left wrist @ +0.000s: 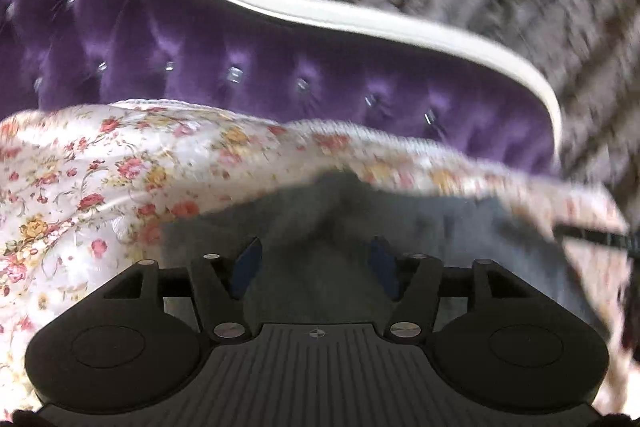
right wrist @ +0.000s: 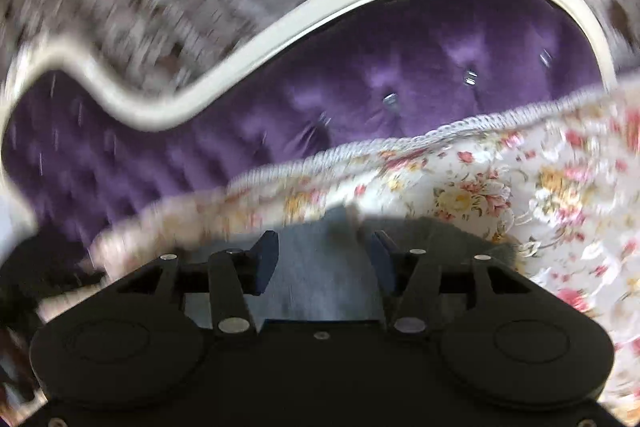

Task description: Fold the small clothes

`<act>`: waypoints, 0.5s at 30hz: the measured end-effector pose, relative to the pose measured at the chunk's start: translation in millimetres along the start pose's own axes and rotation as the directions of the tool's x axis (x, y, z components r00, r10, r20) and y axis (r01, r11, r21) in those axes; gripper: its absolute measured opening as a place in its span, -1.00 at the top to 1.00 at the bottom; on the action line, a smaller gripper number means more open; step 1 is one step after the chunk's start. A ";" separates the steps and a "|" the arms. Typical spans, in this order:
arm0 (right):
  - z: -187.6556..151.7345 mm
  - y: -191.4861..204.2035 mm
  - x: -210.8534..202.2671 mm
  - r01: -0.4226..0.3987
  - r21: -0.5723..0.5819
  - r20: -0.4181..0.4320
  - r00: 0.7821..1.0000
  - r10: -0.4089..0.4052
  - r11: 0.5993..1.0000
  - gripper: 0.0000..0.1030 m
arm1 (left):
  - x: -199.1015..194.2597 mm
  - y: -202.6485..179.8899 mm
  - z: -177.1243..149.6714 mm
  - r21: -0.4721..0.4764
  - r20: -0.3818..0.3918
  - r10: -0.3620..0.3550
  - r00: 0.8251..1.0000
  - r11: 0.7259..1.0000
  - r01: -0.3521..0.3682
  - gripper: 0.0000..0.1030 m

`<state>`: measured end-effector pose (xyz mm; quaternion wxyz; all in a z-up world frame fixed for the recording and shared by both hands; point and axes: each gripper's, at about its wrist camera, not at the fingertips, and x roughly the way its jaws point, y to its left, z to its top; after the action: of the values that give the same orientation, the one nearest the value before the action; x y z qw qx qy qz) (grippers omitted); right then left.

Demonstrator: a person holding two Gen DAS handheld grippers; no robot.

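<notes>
Cloth lies slack between both tools' parted fingers, left tool and right tool. At 12 o'clock, we risk dragging the bedspread.

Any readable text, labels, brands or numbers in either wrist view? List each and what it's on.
None: no words, numbers or brand marks can be read in either view.
Left gripper: only a small round crosshair mark on its ribbed body, no lettering.
Right gripper: plain black, no text.
Grey garment, floral bedspread, purple headboard: pattern only, and blurred.
</notes>
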<state>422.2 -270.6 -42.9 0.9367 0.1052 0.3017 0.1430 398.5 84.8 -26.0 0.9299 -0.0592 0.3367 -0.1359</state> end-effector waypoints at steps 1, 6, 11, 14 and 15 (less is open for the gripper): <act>-1.4 6.4 2.1 0.012 -0.044 -0.011 1.000 -0.013 0.999 -0.15 | 1.6 -3.6 -5.1 0.030 -0.006 0.004 1.000 1.000 -0.004 -0.13; -7.0 31.2 19.3 0.051 -0.209 -0.040 0.997 -0.061 0.977 -0.13 | 23.2 1.2 -27.8 0.052 -0.037 0.040 0.998 0.998 -0.038 -0.14; -6.1 45.7 42.8 0.124 -0.346 -0.041 0.988 -0.147 0.930 -0.13 | 23.8 3.2 -29.0 0.063 -0.024 0.035 0.999 0.997 -0.034 -0.16; -5.2 46.8 57.4 0.139 -0.374 -0.063 0.983 -0.175 0.917 -0.09 | 22.6 3.8 -29.9 0.059 -0.022 0.030 0.999 0.998 -0.029 -0.17; -6.5 47.2 63.3 0.143 -0.385 -0.080 0.979 -0.187 0.912 0.01 | 22.7 4.6 -30.2 0.057 -0.021 0.028 0.999 0.998 -0.027 -0.17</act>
<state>457.9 -204.7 -68.5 0.9292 -0.1113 0.3295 0.1246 396.9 82.1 -64.0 0.9292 -0.0265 0.3436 -0.1333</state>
